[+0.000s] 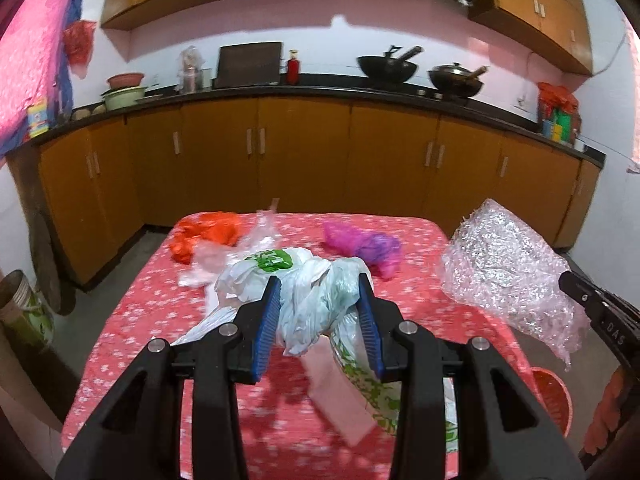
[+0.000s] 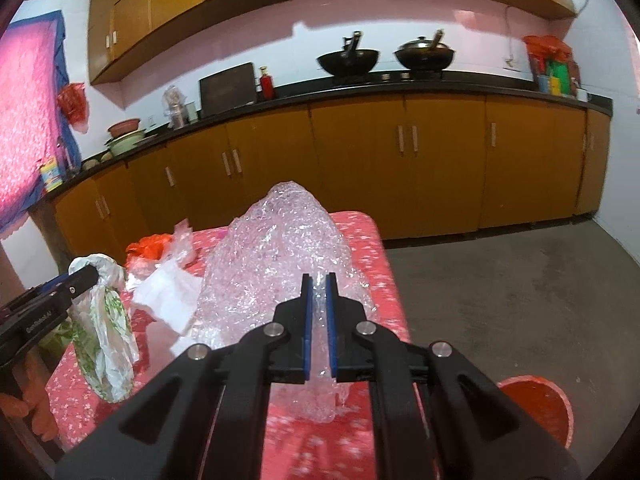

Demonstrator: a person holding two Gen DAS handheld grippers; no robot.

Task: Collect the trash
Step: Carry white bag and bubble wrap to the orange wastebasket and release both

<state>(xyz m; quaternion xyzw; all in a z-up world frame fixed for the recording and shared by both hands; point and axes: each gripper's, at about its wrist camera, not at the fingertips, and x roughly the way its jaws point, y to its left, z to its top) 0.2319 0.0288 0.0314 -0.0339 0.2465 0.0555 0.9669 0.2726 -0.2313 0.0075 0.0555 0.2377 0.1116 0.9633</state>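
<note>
The left gripper (image 1: 319,285) clamps a bunched white plastic bag (image 1: 308,300) above the table (image 1: 420,240). The right gripper (image 2: 319,286), nearly closed, pinches bubble wrap (image 2: 280,264).

The red bin (image 2: 536,408) at lower right of the right wrist view is half hidden behind the gripper's arm; in the left wrist view only a sliver shows. The tablecloth (image 1: 280,420) near the bottom is smeared by blur. The bag (image 1: 312,304) covers part of the table behind it. Items on the counter (image 1: 320,80) at upper left are too small to identify.
</note>
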